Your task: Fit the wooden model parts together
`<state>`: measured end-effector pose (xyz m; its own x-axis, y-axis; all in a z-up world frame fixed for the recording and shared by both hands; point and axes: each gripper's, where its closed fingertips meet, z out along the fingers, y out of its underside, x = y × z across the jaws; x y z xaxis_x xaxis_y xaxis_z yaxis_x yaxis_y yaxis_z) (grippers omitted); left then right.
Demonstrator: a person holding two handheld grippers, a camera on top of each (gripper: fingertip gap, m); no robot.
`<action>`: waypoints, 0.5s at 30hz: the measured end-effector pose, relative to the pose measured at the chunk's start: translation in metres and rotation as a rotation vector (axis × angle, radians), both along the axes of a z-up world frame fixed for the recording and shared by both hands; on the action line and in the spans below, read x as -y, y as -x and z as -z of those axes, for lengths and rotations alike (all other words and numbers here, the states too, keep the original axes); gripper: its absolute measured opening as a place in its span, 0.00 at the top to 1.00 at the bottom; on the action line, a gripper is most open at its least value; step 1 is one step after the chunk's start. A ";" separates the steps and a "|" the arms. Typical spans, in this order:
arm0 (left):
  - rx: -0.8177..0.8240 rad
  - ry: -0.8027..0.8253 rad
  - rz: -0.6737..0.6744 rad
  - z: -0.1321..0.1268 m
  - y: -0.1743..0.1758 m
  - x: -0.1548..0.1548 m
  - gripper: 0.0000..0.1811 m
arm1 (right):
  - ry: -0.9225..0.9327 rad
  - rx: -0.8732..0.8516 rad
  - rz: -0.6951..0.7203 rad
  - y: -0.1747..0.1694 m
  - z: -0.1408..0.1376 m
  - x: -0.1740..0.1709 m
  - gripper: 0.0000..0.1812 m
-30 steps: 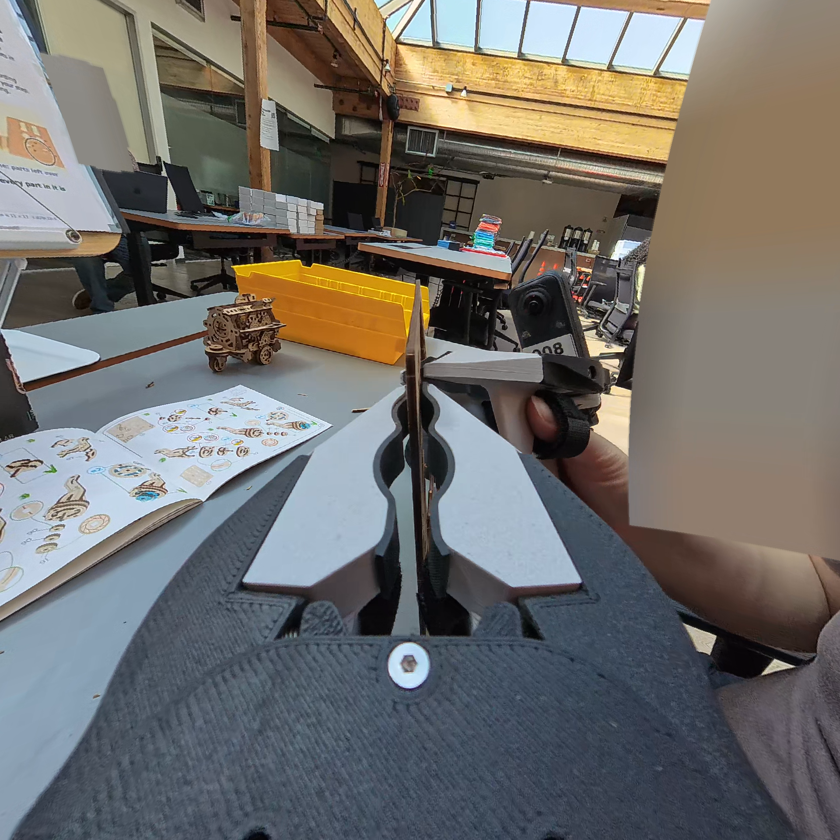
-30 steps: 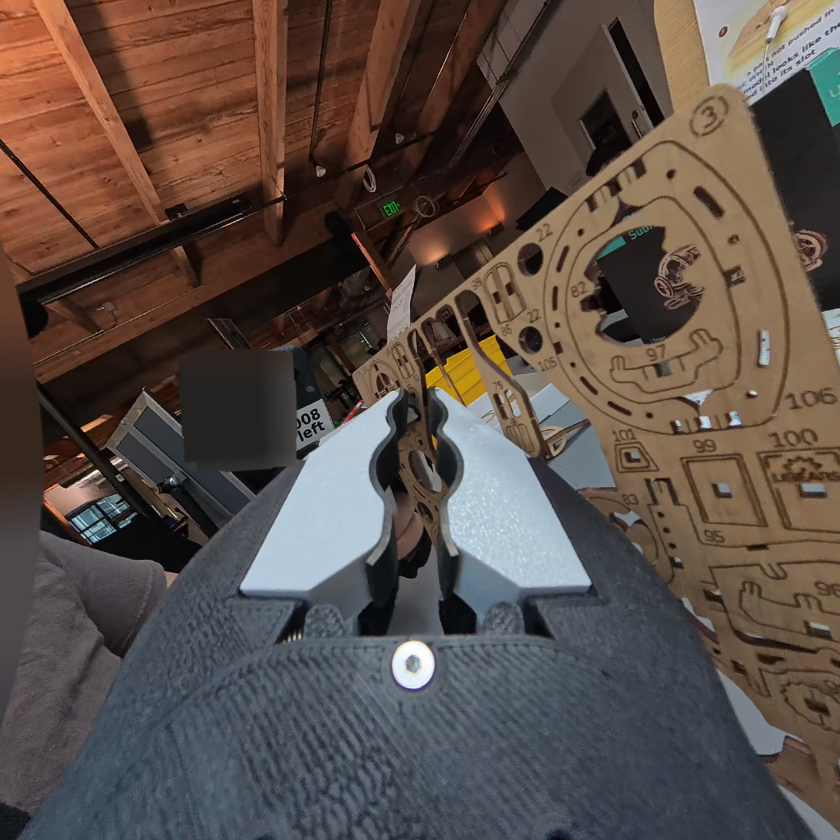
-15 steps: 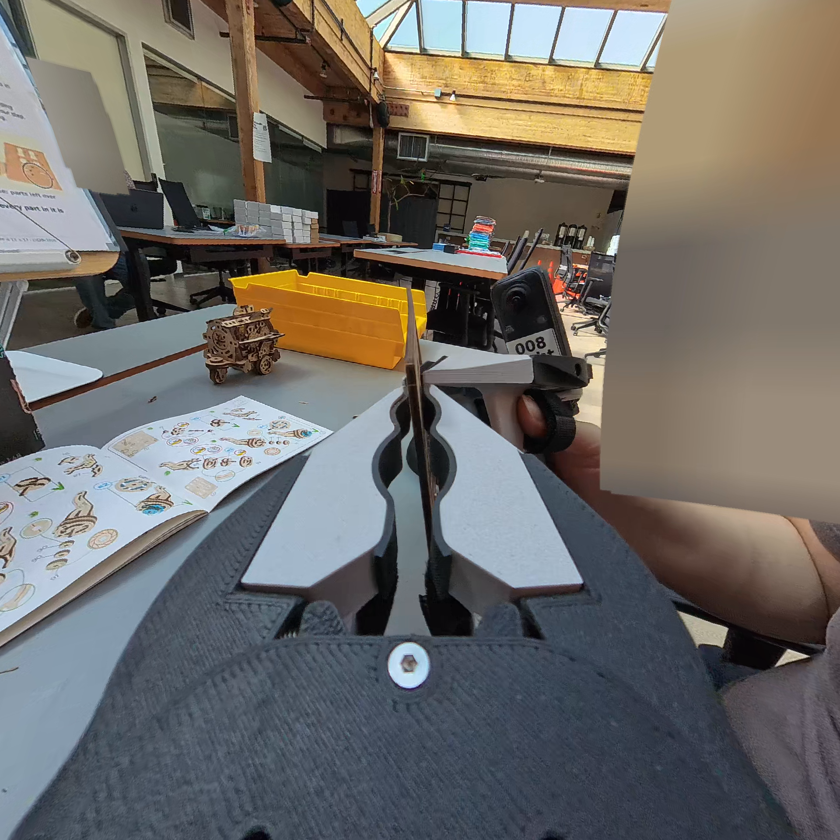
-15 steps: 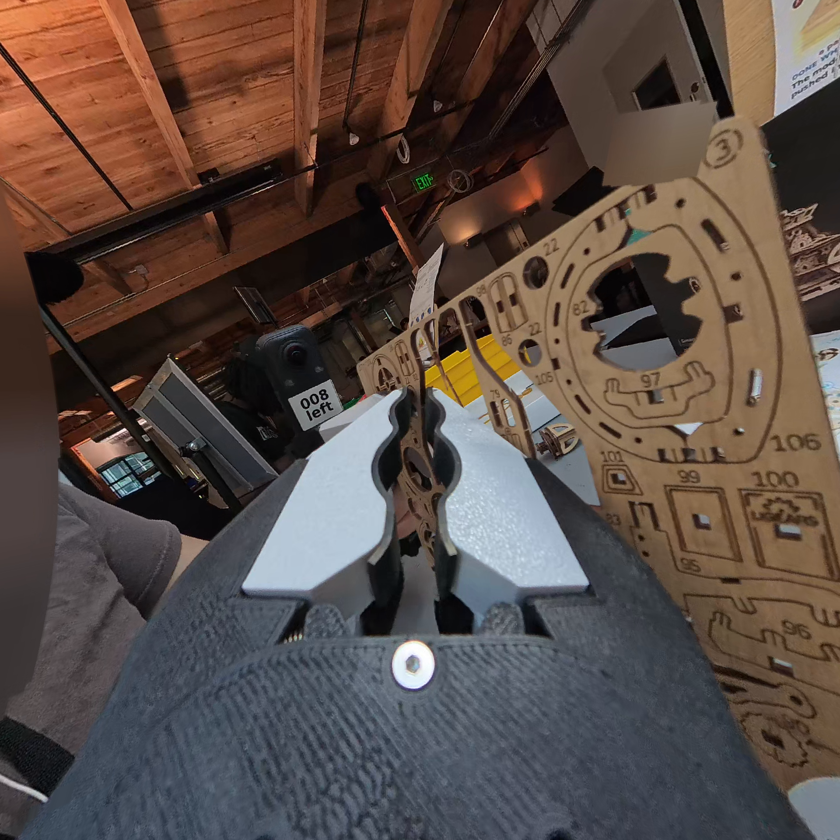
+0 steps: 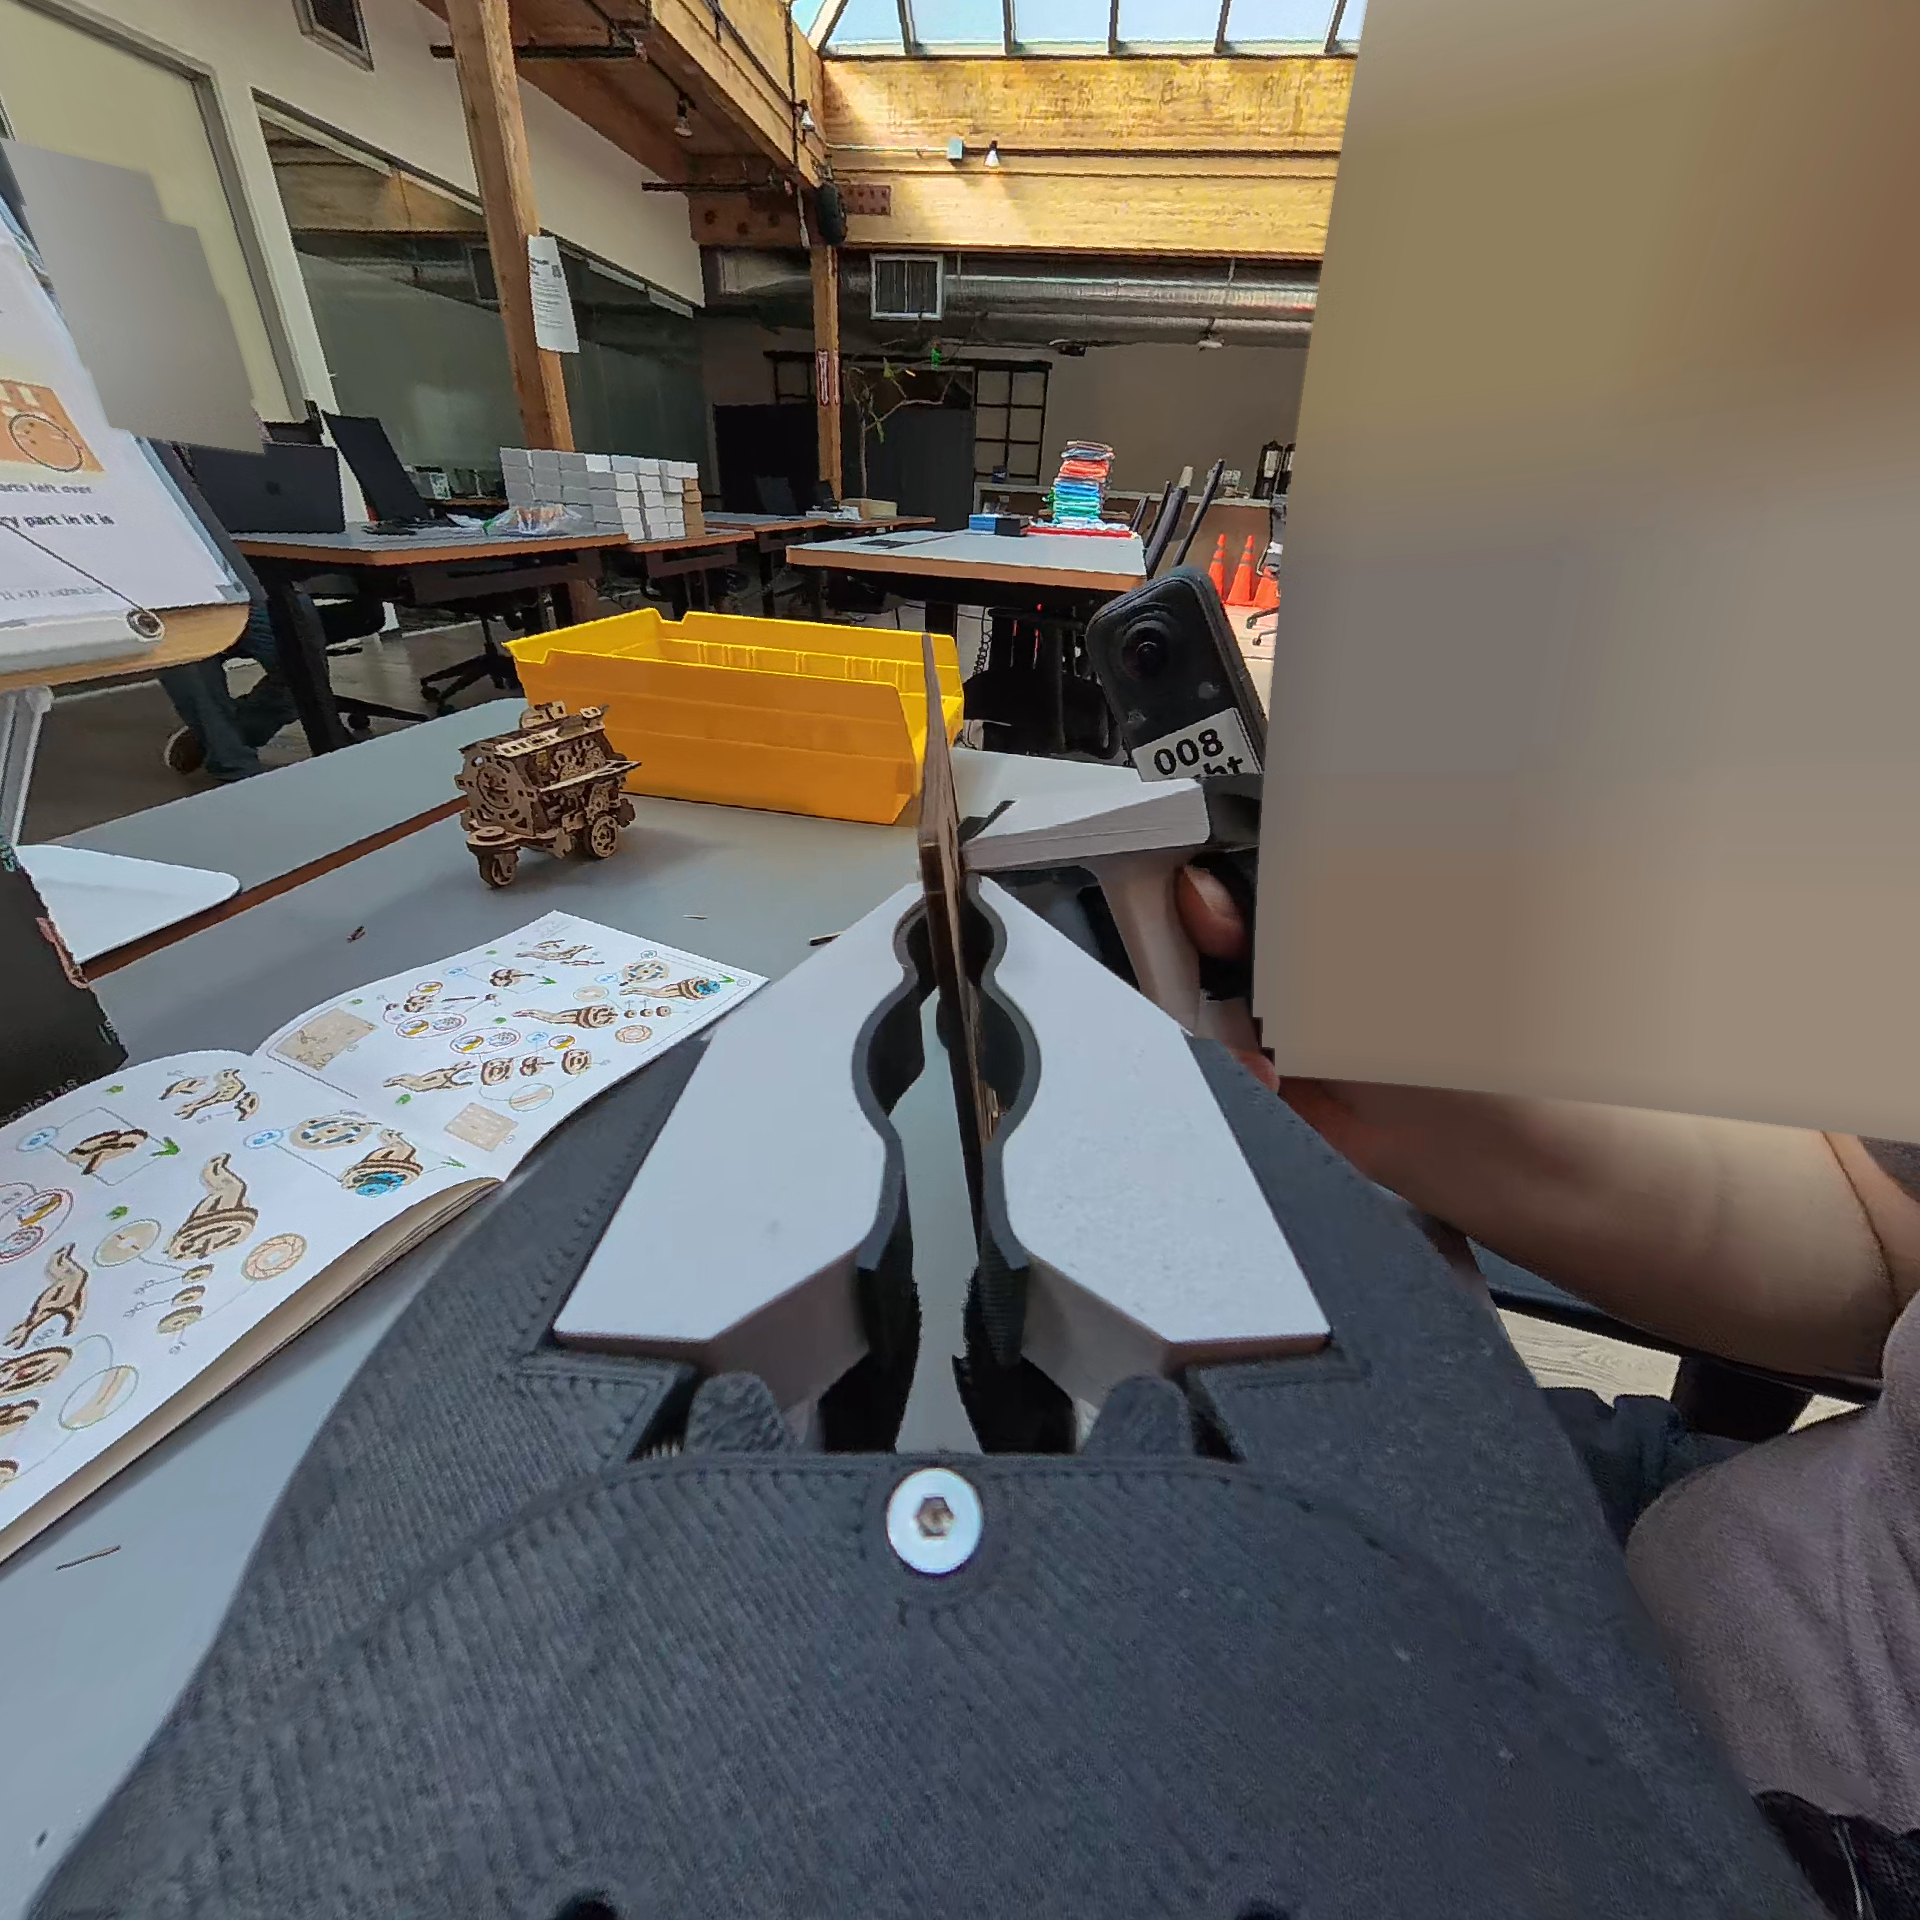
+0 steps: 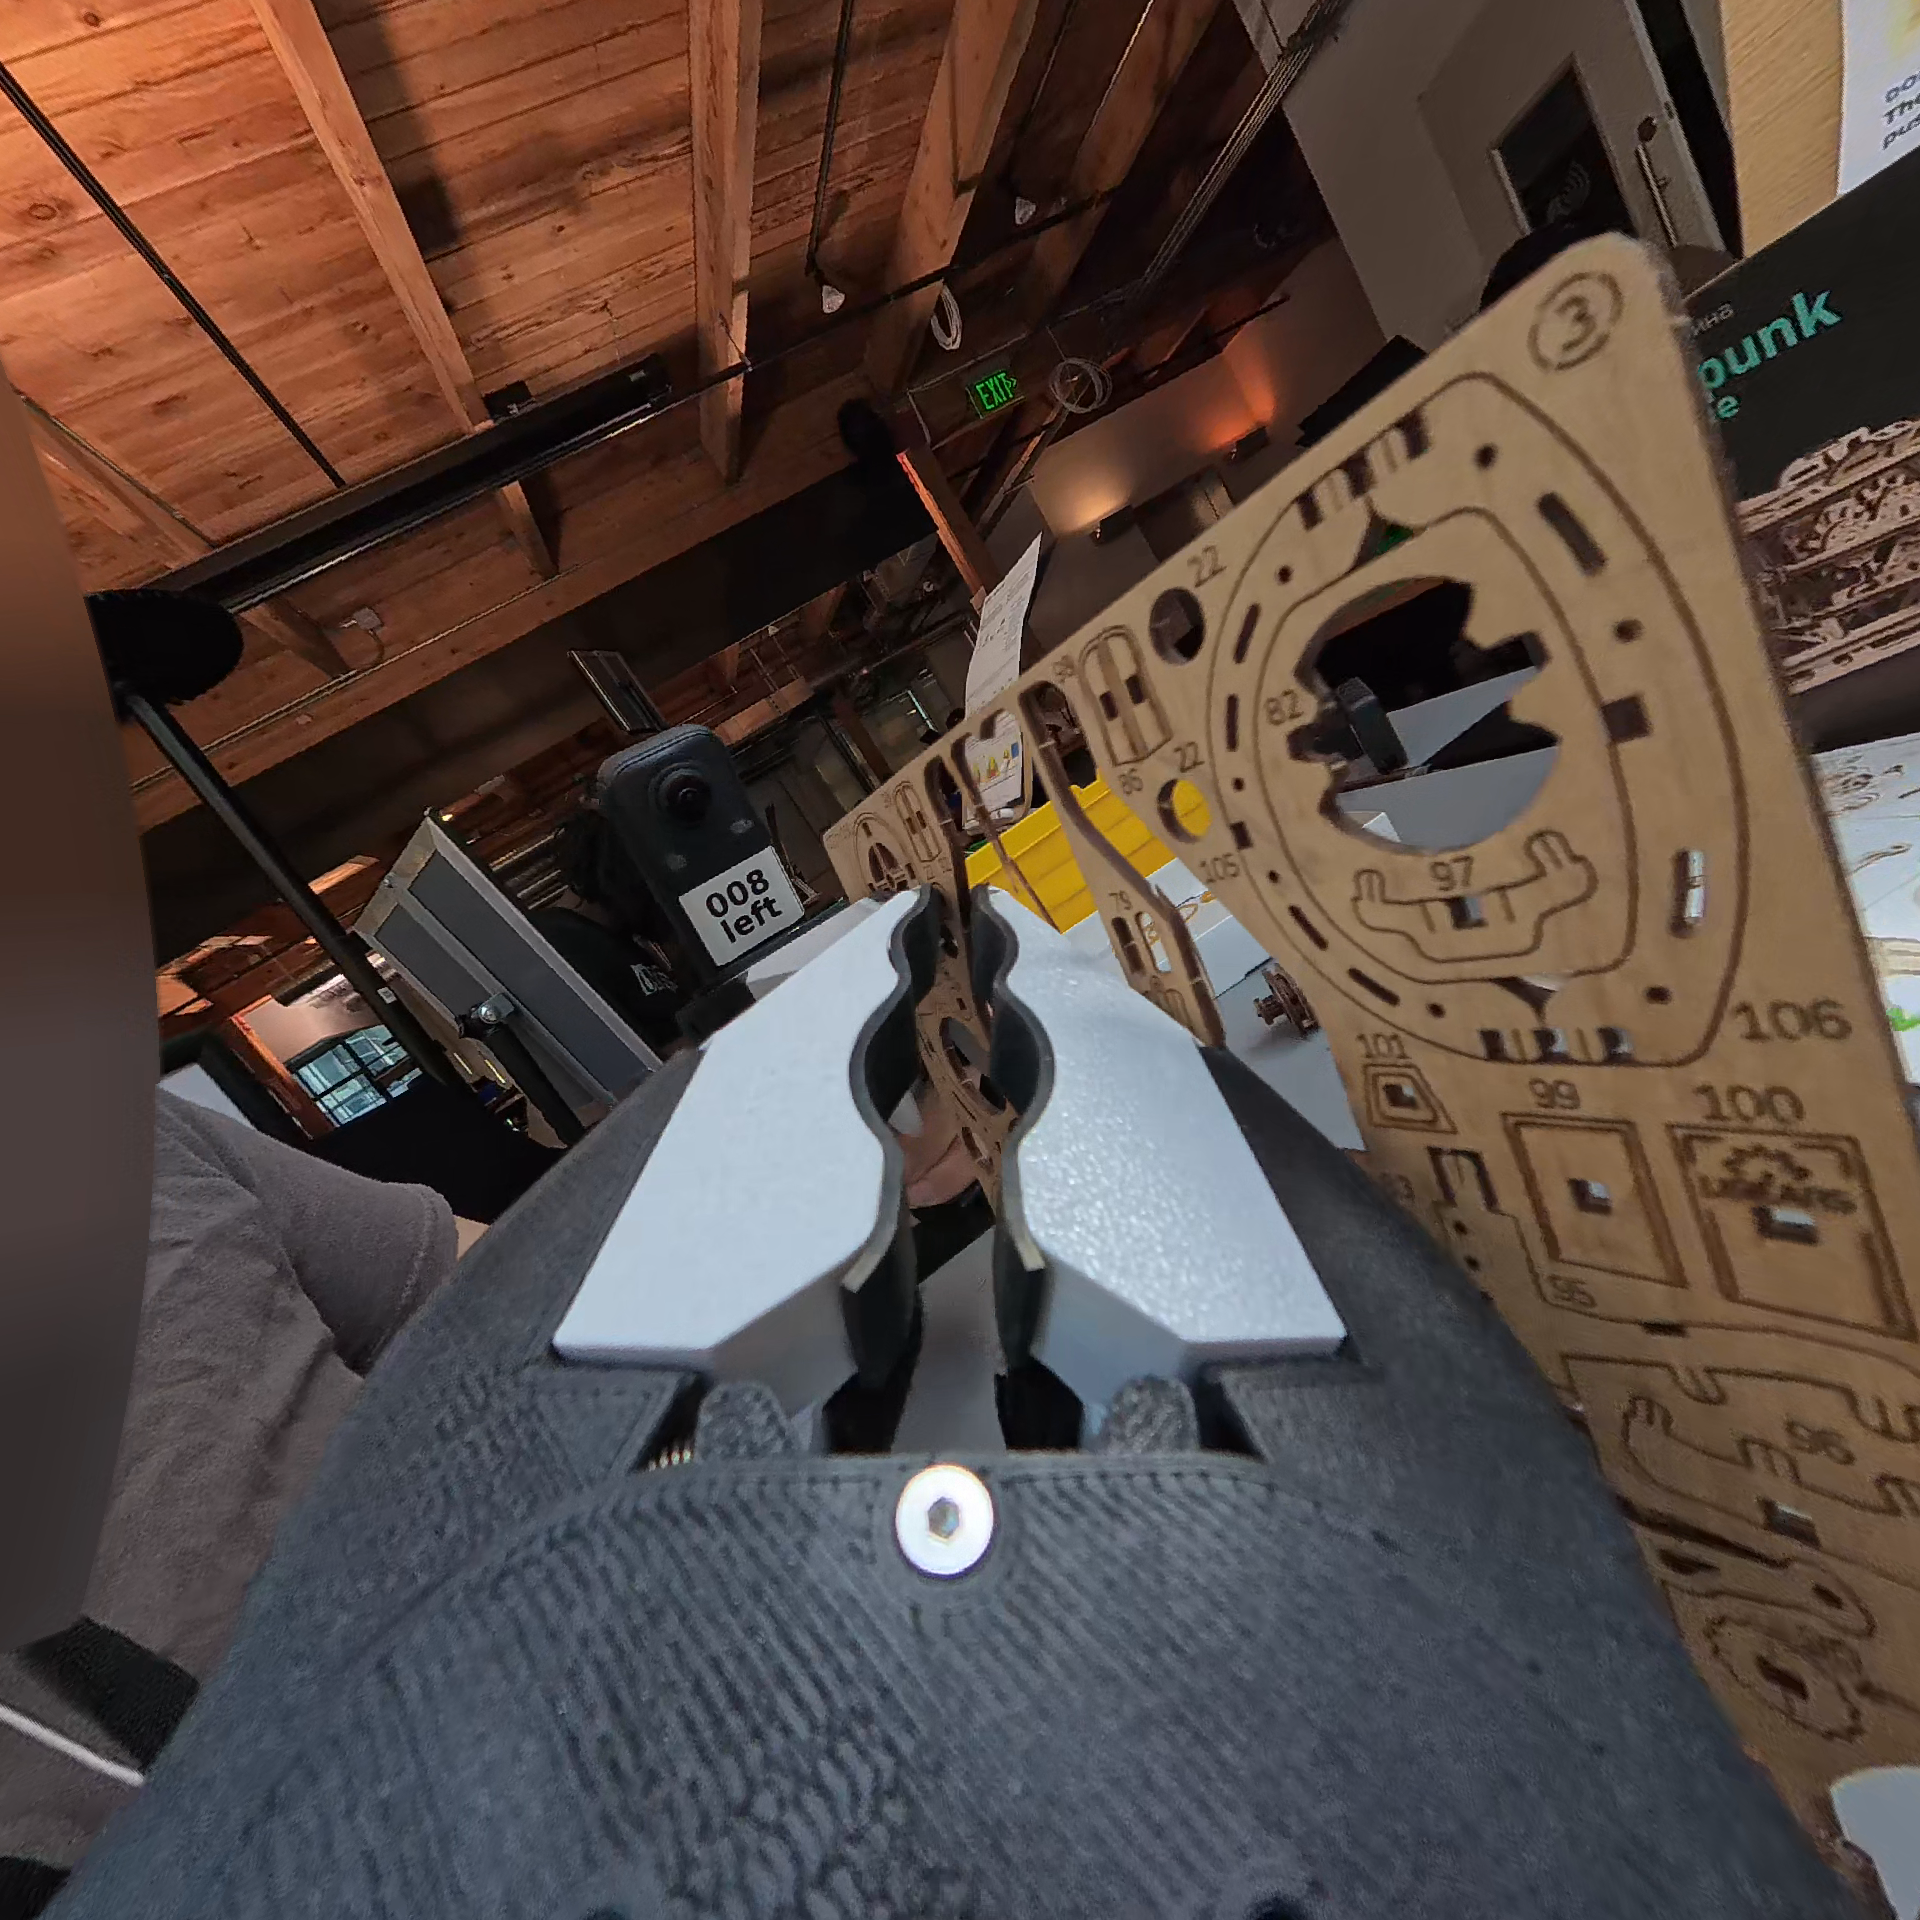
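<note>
A flat wooden sheet of laser-cut model parts [image 6: 1558,1091] is held up in the air between both grippers. In the left wrist view it shows edge-on [image 5: 938,790]. My left gripper [image 5: 948,914] is shut on the sheet's lower edge. My right gripper [image 6: 956,909] is shut on a thin cut-out wooden part [image 6: 961,1049] at the sheet's far end. In the left wrist view the right gripper's fingers [image 5: 1091,826] meet the sheet from the right. The left gripper's camera [image 6: 686,821] shows behind the sheet in the right wrist view.
A grey table [image 5: 727,873] carries an open instruction booklet [image 5: 343,1091], a finished wooden model vehicle [image 5: 540,790] and a yellow bin [image 5: 748,717]. A dark model box [image 6: 1829,499] stands behind the sheet. A person's forearm [image 5: 1558,1226] is at the right. Only a small space, under 4 cm, lies between the two pairs of fingers.
Both grippers keep their hold on the sheet. The right wrist view has swung a little, so the sheet stands steeper in it, and the left gripper's camera shows more fully.
</note>
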<state>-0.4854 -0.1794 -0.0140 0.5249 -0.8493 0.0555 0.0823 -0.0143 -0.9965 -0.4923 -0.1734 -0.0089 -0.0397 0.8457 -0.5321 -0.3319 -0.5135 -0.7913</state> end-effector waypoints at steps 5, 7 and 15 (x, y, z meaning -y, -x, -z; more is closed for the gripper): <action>0.001 0.003 -0.025 0.001 0.001 -0.002 0.99 | -0.012 0.031 0.018 0.002 0.001 -0.002 0.98; 0.003 0.005 -0.044 0.001 0.002 -0.002 0.99 | -0.023 0.053 0.019 0.003 0.001 -0.002 0.98; -0.013 -0.018 -0.103 0.003 0.002 -0.003 0.99 | -0.012 0.064 0.042 0.002 0.003 -0.003 0.98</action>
<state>-0.4869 -0.1762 -0.0169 0.6103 -0.7915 0.0332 0.0696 0.0118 -0.9975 -0.4946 -0.1700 -0.0120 0.0299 0.8525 -0.5219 -0.3016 -0.4901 -0.8179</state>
